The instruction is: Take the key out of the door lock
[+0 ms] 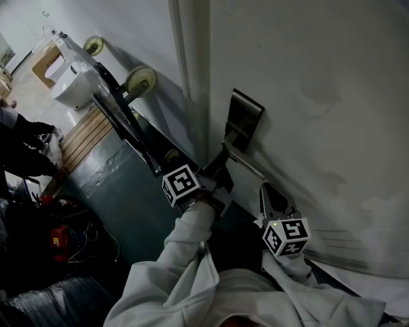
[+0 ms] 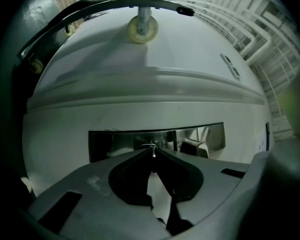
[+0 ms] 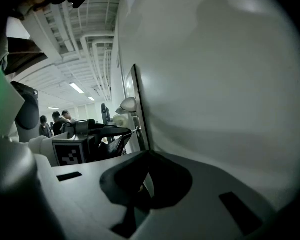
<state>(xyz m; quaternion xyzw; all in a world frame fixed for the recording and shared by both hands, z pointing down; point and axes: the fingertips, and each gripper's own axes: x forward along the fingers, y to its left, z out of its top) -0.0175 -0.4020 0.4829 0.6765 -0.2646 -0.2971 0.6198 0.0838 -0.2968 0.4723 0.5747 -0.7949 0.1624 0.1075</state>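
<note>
**A:** Left gripper [image 2: 152, 154], state?

**B:** Jaws pinched together on the key [image 2: 151, 148]. A thin sliver of metal shows right at the tips. The gripper points level, straight at the lock plate [image 2: 115, 143].

**A:** Where does the key sit?

**B:** Against the middle of the lock plate, gripped at the jaw tips. Whether its blade is in the lock I can't tell; the jaws cover that spot.

**A:** Handle?

**B:** The handle [image 2: 194, 147] is on the lock plate just beside the key, to the key's right in the left gripper view. In the head view it runs from the plate's lower end down along the door [image 1: 313, 60].

**A:** Right gripper [image 3: 149, 153]?

**B:** Jaws closed, nothing between them. In the head view it hangs below and right of the lock plate, close to the door face and clear of the handle. Its own view looks along the door toward the plate's edge, and the left gripper's marker cube shows on that line.

**A:** Anything else near the plate?

**B:** A cart [image 1: 116, 94] leans on the wall left of the lock plate, beyond the door frame. One wheel [image 2: 142, 29] shows above the plate in the left gripper view. White sleeves [image 1: 191, 244] run back from both grippers. People [image 3: 55, 120] stand far off past the plate, small and dim.
</note>
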